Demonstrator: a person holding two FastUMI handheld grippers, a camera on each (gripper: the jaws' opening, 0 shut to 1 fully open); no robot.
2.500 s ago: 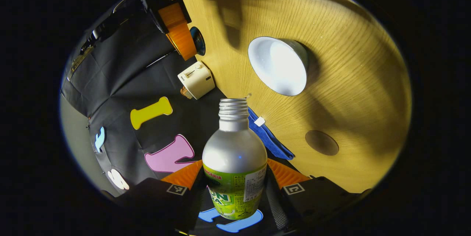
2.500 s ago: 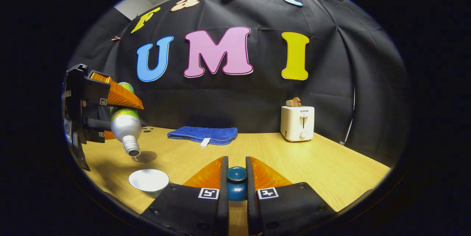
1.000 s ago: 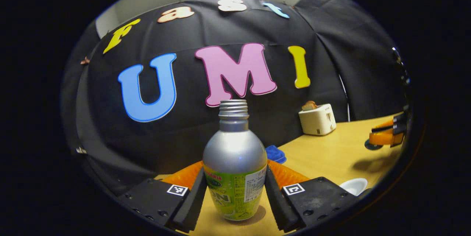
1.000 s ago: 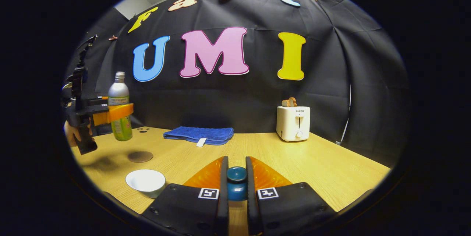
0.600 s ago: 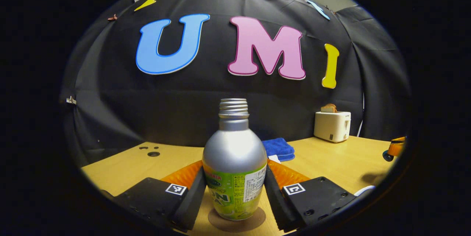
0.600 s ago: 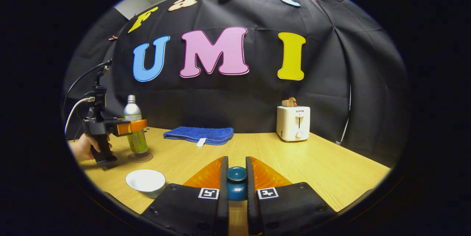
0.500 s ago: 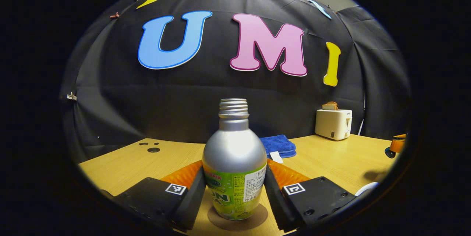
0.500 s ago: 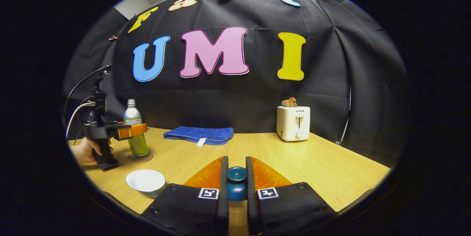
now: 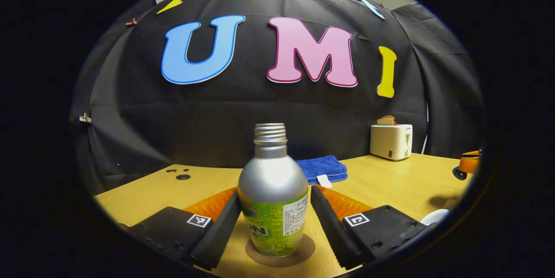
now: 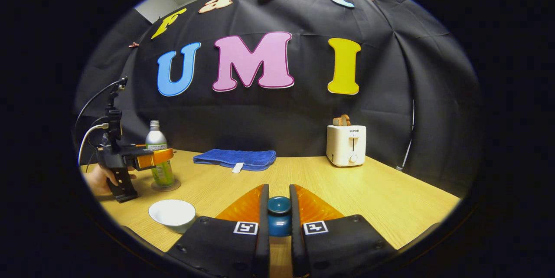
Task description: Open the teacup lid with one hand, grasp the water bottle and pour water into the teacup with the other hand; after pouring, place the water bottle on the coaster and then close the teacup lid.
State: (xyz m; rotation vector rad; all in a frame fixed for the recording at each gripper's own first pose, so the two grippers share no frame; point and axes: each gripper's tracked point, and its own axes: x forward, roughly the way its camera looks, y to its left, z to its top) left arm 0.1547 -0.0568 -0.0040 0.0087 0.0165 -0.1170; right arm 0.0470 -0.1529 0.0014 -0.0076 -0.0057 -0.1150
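A silver water bottle (image 9: 272, 200) with a green label and no cap stands upright on the round brown coaster (image 9: 299, 254). My left gripper (image 9: 275, 215) is open around it, with a gap between each finger and the bottle. The right gripper view shows the same bottle (image 10: 157, 156), coaster (image 10: 166, 187) and left gripper (image 10: 152, 157) at far left, with a hand (image 10: 97, 180) on the handle. My right gripper (image 10: 279, 195) is shut on the teal knob of the teacup lid (image 10: 279, 215), held above the table. The white teacup (image 10: 172, 214) stands uncovered near the front left.
A folded blue cloth (image 10: 236, 158) lies at the back of the wooden table (image 10: 381, 200). A white toaster (image 10: 346, 144) with bread in it stands at the back right. Small holes (image 9: 182, 177) mark the table's far left corner.
The left gripper turned the bottle upright, carried it from above the teacup, set it on the coaster, and has now let go. The right gripper kept still, holding the lid.
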